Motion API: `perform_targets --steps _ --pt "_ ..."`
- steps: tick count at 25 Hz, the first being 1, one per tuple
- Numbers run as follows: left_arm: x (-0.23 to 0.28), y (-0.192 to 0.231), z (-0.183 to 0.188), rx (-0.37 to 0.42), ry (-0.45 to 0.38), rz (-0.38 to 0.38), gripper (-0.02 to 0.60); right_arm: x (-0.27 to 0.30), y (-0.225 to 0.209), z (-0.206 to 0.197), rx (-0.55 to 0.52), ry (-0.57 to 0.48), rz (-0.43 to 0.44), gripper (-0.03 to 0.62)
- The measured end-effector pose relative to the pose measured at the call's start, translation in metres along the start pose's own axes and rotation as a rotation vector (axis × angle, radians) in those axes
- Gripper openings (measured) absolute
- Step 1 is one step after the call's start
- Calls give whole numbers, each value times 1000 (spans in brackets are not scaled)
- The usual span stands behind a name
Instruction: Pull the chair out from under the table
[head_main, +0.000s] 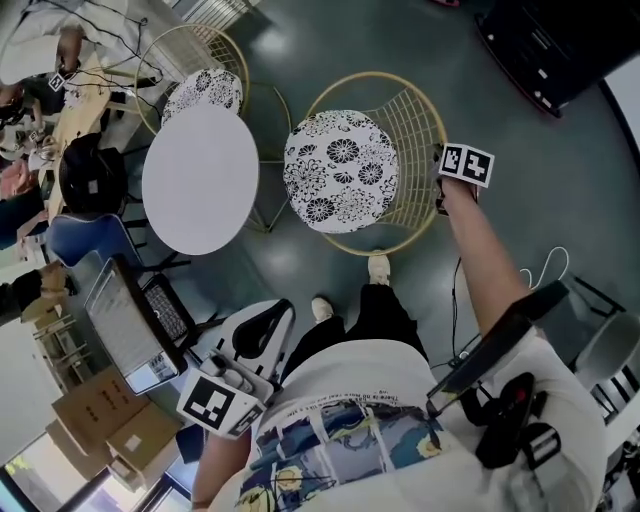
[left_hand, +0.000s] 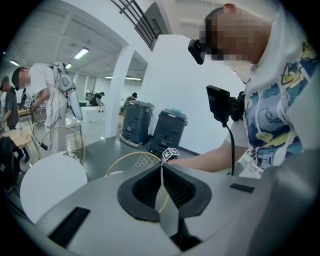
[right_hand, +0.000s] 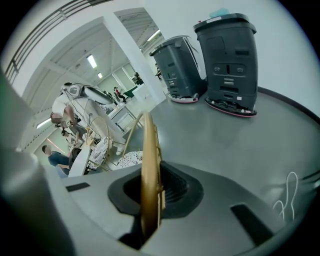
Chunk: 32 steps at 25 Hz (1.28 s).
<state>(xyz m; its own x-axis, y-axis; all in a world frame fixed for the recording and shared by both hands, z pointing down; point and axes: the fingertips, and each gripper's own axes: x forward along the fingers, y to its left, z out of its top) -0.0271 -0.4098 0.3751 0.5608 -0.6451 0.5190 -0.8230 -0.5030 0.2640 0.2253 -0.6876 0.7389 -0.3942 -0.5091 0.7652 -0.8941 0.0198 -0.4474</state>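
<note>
The person's patterned shirt (head_main: 360, 430) fills the bottom of the head view, with both shoes on the grey floor just short of the chair. Beyond them stands the round white table (head_main: 200, 180). Just beside it on the right is the gold wire chair (head_main: 400, 120), whose floral cushion (head_main: 340, 170) looks clear of the tabletop from above. A second chair (head_main: 200, 90) stands on the table's far side.

The right gripper (head_main: 442, 195) is clamped on the chair's back, and its own view shows the gold rim (right_hand: 148, 165) pinched between the jaws. The left gripper (left_hand: 161, 172) hangs by the person's hip, jaws together on nothing.

The grip is made and the pull seems to be the step in hand, probably well along. Next calls for a firm hold and a level draw away from the table, with the feet stepping back to make room.
</note>
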Motion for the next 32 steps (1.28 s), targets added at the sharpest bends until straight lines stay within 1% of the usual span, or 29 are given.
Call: perform_targets --steps 8,14,17,20,24,28,32 --pt "22 -10 4 25 6 -87 11 -47 -94 4 53 -22 -80 29" --pt "42 -40 20 53 20 -155 11 -105 -177 14 85 -39 -132 25" --pt "53 -46 20 66 34 -176 11 -118 -210 17 101 -50 -151 25" --pt "54 -32 15 73 49 -185 11 -115 -221 19 95 -49 -160 25" --pt "52 -15 6 74 62 -182 11 -112 -225 18 87 -54 -164 23" --pt "45 -15 -1 74 68 -184 11 -109 -221 17 54 -47 -157 25" --pt "38 -18 -3 72 57 -175 11 -118 -222 25 -12 -60 -186 30"
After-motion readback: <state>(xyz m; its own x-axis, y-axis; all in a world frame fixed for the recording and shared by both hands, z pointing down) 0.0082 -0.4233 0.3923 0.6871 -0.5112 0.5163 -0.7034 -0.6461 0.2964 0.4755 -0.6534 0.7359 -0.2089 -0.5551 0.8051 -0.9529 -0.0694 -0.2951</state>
